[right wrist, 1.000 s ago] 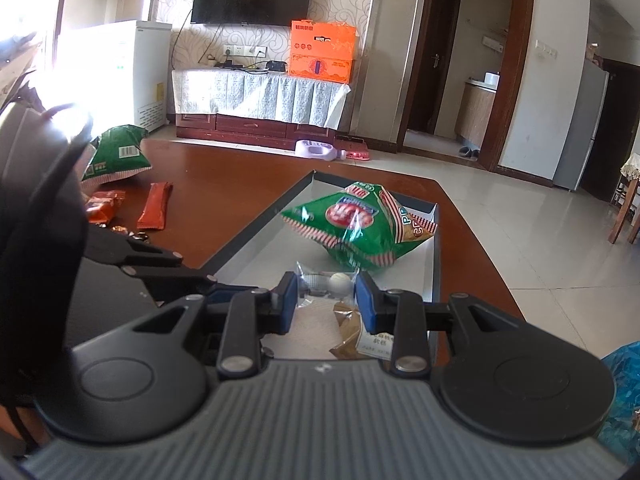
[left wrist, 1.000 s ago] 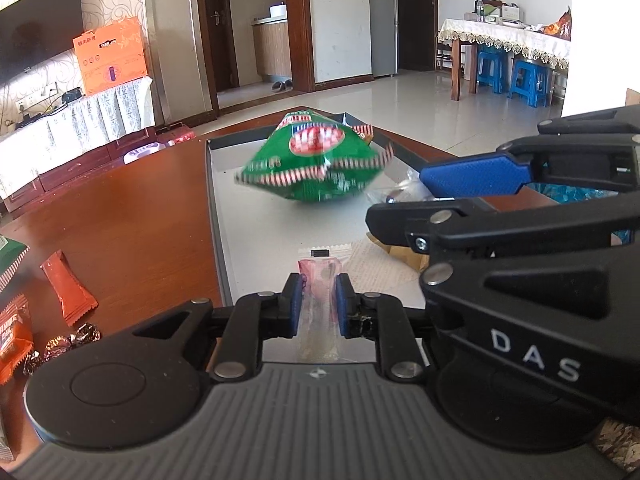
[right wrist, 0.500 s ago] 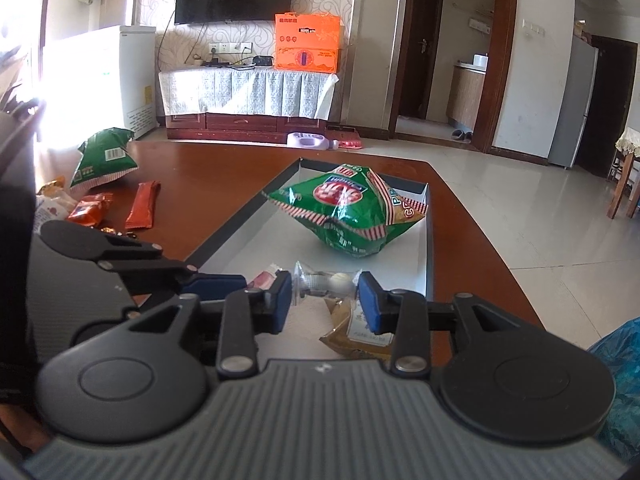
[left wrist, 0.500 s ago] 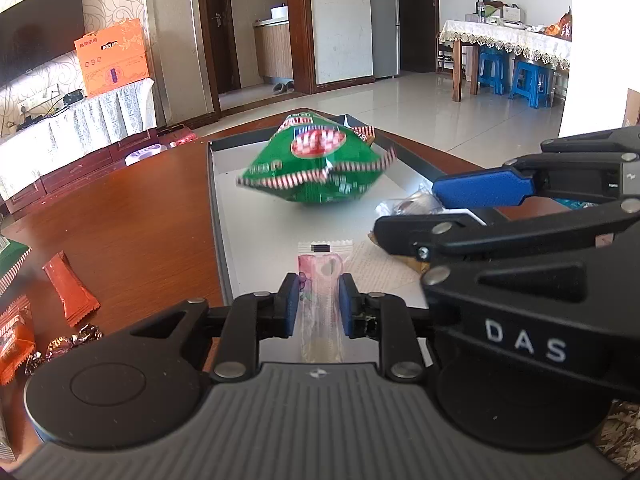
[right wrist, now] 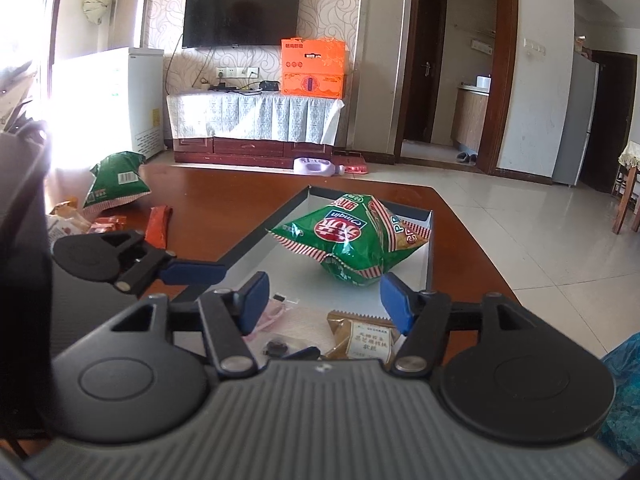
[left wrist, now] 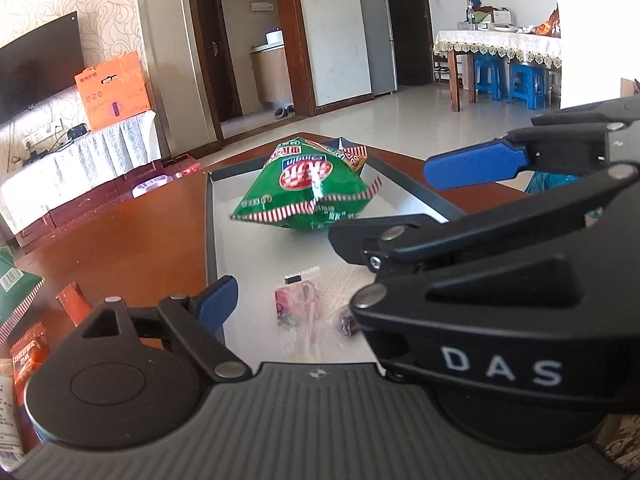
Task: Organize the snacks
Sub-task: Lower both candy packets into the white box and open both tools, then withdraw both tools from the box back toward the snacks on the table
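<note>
Two grippers over the tray point(left wrist: 212, 216). Left gripper point(left wrist: 296, 300): jaws just opened wide, pink packet point(left wrist: 294, 306) loose between them. Right gripper point(right wrist: 324, 300): jaws just opened, gripping nothing, above a brown packet point(right wrist: 364, 338). Beyond, green chip bag point(right wrist: 352, 240) mid-tray.

the reddish-brown wooden table point(right wrist: 224, 200) looked polished and glossy. the grey tray point(left wrist: 256, 256) was matt and smooth inside. the puffy green foil chip bag point(right wrist: 352, 236) was shiny and crinkled, and the small brown sachet point(right wrist: 364, 338) carried a dull paper label.
</note>
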A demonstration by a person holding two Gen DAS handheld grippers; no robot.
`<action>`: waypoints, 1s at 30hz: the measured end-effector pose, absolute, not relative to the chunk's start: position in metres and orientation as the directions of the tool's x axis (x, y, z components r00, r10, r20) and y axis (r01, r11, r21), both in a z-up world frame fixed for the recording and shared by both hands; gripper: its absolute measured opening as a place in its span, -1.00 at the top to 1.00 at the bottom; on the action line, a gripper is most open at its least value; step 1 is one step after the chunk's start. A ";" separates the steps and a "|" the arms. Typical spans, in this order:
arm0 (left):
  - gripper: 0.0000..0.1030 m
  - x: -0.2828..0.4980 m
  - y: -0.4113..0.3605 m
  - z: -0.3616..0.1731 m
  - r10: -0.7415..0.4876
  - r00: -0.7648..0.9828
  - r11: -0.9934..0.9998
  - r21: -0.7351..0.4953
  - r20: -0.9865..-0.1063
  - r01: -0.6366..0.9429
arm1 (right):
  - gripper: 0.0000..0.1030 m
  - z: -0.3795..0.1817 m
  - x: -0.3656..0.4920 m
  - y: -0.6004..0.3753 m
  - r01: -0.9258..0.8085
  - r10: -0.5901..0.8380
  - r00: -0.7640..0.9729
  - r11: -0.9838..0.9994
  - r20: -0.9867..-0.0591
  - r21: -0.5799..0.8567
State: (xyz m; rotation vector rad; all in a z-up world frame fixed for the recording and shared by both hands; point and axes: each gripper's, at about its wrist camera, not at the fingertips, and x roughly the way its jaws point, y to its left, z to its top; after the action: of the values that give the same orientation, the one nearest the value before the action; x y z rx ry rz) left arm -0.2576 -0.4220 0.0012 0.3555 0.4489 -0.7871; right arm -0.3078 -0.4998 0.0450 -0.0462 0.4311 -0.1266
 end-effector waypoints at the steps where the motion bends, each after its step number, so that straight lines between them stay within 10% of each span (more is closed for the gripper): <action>1: -0.76 -0.257 -0.421 0.001 -0.595 0.620 0.658 0.134 -0.511 0.741 | -0.24 0.045 -0.309 -0.500 0.112 -0.132 0.903 0.991 -0.410 -0.073; 30: -0.76 -0.213 -0.290 0.019 -0.395 0.803 0.855 0.141 -0.446 0.498 | -0.54 0.067 -0.309 -0.462 0.072 -0.067 0.947 0.997 -0.315 0.005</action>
State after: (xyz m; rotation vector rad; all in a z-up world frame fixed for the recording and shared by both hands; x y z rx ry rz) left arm -0.2133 -0.2899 0.0193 0.2580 0.4182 -0.4841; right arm -0.3089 -0.4616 0.0666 0.0167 0.3197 -0.0706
